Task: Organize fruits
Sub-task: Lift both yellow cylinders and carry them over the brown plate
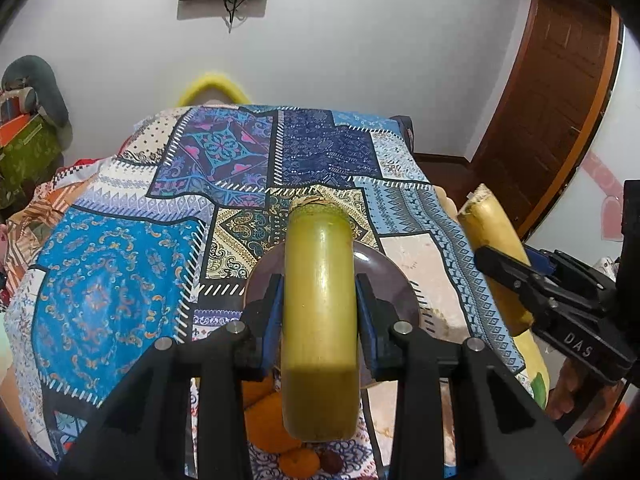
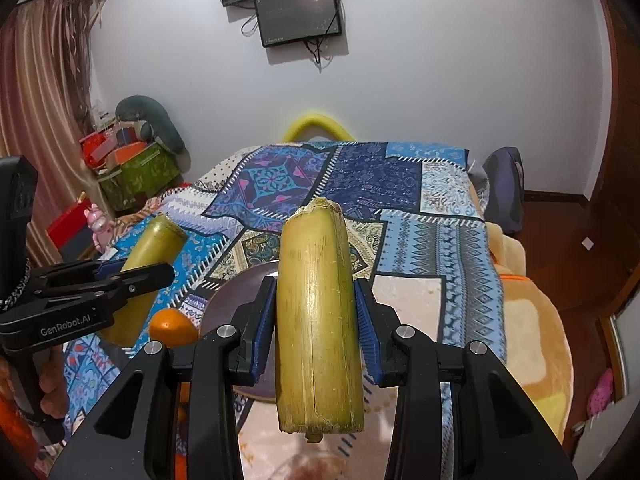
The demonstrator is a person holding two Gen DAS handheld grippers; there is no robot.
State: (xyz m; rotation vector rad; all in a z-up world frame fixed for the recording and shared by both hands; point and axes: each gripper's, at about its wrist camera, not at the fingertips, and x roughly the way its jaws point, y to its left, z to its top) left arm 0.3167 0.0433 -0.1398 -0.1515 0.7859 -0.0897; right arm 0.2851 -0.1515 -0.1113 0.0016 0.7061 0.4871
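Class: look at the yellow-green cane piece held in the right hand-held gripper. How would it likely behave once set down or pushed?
The cane piece looks stiff: it juts straight past the right hand-held gripper without sagging. Being cylindrical, it would probably roll if laid sideways on the plate. Its smooth, glossy skin may be slippery.

A patchwork-patterned cloth is spread across the surface. At twelve o'clock two dark screens are mounted on the white wall, with cables hanging below. A green patterned box is seen at nine o'clock, a brown wooden door at two o'clock.
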